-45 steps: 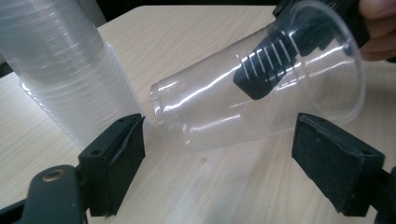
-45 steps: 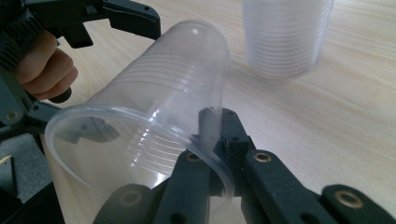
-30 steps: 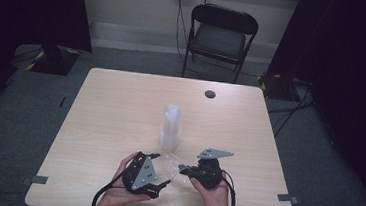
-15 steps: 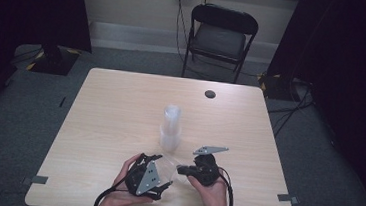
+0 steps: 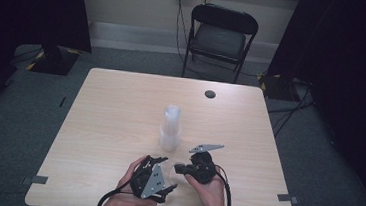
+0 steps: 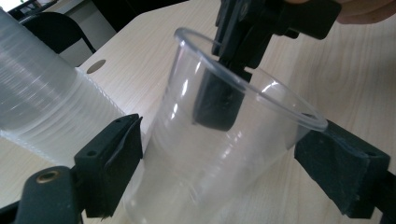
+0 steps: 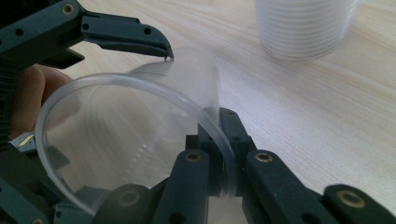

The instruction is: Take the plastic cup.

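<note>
Clear cup (image 7: 140, 135) wall pinched by right gripper (image 7: 219, 154), base cut off

Across the pale wooden table (image 5: 109, 121), the only obstacle is the tall stack of clear plastic cups (image 5: 170, 127), standing just beyond the left gripper (image 5: 167, 178) and right gripper (image 5: 180, 168), with open tabletop on either side and a small dark disc (image 5: 210, 94) near the far edge.

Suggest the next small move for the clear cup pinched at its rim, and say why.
Probably draw the left gripper back, clear of the cup. The right gripper is already shut on the cup's wall at the rim, while the left gripper's pads stand on either side of it, seemingly not squeezing.
</note>
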`<action>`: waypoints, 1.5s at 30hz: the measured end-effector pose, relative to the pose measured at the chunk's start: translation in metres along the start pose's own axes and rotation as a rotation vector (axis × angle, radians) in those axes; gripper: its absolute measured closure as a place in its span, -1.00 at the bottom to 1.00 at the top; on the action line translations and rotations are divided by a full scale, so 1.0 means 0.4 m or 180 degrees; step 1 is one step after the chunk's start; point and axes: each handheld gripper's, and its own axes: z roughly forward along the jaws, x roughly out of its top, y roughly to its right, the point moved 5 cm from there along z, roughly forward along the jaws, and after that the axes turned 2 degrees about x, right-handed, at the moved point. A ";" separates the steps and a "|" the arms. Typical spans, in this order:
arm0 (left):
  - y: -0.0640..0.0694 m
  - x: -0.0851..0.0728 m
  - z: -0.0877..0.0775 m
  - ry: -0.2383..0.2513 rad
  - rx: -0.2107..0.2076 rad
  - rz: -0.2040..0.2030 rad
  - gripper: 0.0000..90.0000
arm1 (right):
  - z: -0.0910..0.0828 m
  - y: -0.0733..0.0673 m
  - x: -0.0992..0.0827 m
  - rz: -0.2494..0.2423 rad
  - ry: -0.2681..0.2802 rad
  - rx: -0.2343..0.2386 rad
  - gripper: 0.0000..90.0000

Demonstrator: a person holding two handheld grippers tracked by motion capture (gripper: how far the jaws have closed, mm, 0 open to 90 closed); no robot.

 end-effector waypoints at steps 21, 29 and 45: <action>0.011 0.021 0.003 0.0076 0.0043 0.0019 -0.44 | 0.027 -0.015 0.008 -0.0033 -0.0195 0.0092 0.95; 0.011 0.021 0.009 0.0103 0.0010 -0.0092 -0.45 | 0.023 -0.021 0.009 -0.0123 -0.0143 0.0067 0.96; 0.015 0.031 0.016 0.0166 0.0016 -0.0144 -0.44 | 0.007 -0.035 0.013 -0.0126 -0.0090 0.0095 0.98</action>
